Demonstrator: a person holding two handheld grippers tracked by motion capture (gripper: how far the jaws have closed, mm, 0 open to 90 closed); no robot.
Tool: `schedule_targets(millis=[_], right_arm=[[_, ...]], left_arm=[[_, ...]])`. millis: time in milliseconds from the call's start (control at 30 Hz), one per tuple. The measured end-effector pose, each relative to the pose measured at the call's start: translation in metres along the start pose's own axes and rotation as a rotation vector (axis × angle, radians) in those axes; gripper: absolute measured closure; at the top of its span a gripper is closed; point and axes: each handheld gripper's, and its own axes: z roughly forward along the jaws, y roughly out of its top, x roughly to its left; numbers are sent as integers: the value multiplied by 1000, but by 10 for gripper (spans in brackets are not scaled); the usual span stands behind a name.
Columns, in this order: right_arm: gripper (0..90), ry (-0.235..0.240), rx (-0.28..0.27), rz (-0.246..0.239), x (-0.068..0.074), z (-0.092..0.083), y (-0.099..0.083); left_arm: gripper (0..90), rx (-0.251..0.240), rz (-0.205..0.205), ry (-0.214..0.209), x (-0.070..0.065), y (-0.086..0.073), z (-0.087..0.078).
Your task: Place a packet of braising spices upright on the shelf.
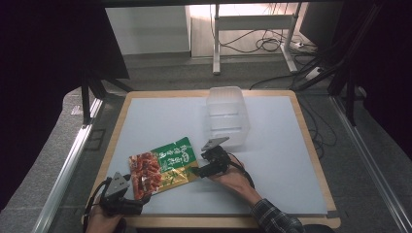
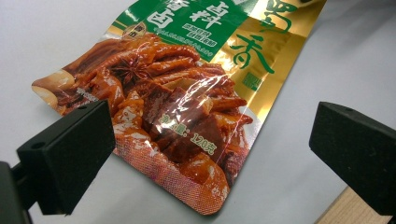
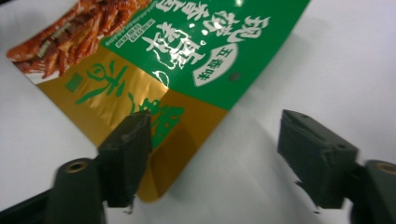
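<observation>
Room: dark curtains hung at both sides; beyond the tabletop stood a white desk frame [image 1: 252, 34] with loose cables [image 1: 265, 44] on a grey floor.
Tabletop: a wooden board [image 1: 311, 141] covered by a pale blue-white mat [image 1: 282, 160], with a wood edge showing at the rim.
Rails: aluminium rails [image 1: 65, 170] ran along both sides of the tabletop.
Container: a clear plastic tub [image 1: 227, 115] stood upright toward the far middle of the mat; nothing could be seen in it.
Snack packet: a flat foil snack packet [image 1: 163, 167], green, gold and red, lay on the mat near the front edge, between the two grippers and apart from the tub.
Left gripper: the left gripper [image 1: 127, 194] sat at the front left corner, held in a hand; its jaws were spread wide.
Left gripper view: the snack packet's [image 2: 187, 116] sealed red end, printed with braised meat and "120", lay between and beyond the parted jaws, touching neither so far as could be told.
Right gripper: the right gripper [image 1: 198, 171] sat at the packet's right edge, under a grey plate.
Right gripper view: jaws apart; the near jaw overlapped the packet's [image 3: 154, 84] gold corner, the far one stood over bare mat.
Sleeve: a plaid sleeve [image 1: 272, 216] covered the right forearm.
</observation>
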Motion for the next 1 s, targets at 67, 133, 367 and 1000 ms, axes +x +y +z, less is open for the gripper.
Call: schedule_targets(millis=[67, 133, 367, 1000], right_arm=[[348, 14, 15, -5, 2, 8, 5], [363, 18, 20, -1, 3, 11, 7], [425, 57, -1, -12, 5, 23, 23], [888, 51, 50, -18, 10, 25, 51]], left_arm=[[2, -1, -1, -1, 0, 0, 0], [2, -2, -2, -1, 0, 0, 0], [2, -2, -2, -2, 1, 0, 0], [4, 0, -1, -2, 0, 0, 0]])
